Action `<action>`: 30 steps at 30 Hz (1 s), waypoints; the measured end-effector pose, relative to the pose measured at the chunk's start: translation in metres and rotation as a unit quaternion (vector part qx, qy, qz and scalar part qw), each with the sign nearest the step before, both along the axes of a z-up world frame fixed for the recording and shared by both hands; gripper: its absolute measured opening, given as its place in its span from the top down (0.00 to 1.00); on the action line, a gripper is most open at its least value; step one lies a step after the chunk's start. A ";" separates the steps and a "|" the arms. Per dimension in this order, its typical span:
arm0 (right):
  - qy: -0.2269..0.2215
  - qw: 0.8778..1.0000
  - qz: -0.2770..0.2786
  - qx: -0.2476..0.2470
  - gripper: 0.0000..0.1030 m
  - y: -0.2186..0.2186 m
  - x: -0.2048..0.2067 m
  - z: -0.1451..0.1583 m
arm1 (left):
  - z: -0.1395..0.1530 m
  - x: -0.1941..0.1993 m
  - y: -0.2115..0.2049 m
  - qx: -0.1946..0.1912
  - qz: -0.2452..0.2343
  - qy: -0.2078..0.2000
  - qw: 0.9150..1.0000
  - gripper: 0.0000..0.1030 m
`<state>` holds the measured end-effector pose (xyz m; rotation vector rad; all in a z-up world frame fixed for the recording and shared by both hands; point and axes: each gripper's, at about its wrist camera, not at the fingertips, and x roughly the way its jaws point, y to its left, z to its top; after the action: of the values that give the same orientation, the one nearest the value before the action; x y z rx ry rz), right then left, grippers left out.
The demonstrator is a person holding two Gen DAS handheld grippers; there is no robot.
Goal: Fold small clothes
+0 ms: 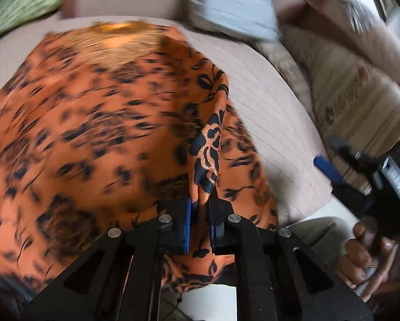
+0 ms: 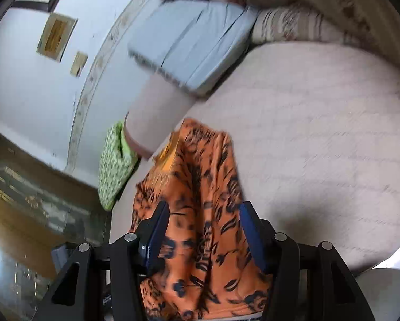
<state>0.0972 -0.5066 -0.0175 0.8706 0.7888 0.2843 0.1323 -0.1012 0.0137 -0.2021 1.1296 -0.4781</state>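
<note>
One fold of the orange black-patterned thin cloth garment is pinched by the left gripper, while the right gripper is spread astride it unclamped, so uneven dragging is judged likely.

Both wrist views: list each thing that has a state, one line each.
Left gripper: shut on a pinched ridge of the orange garment.
Right gripper: open, garment between its fingers.
Orange garment: spread on the bed, partly bunched.
Blue-grey pillow: lying on the bed.

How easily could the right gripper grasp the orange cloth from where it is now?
Probably easily: the right gripper has its jaws open with the orange cloth lying between them, nothing blocking.
</note>
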 end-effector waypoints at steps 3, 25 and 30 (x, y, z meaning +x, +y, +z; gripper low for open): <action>0.017 0.999 0.038 -0.002 0.48 0.022 0.008 -0.007 | -0.015 0.001 0.037 -0.017 0.035 0.023 0.999 0.91; 0.124 0.970 0.161 -0.132 0.95 0.139 0.101 -0.061 | -0.017 0.027 0.083 -0.158 0.031 0.068 0.985 0.93; 0.048 0.979 0.171 -0.098 0.95 0.138 0.080 -0.021 | 0.028 0.022 0.099 -0.122 0.013 0.049 0.991 0.92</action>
<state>0.1772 -0.3685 -0.0386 0.5641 1.0395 0.4617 0.1545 -0.0018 0.0412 -0.4578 1.1614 -0.5884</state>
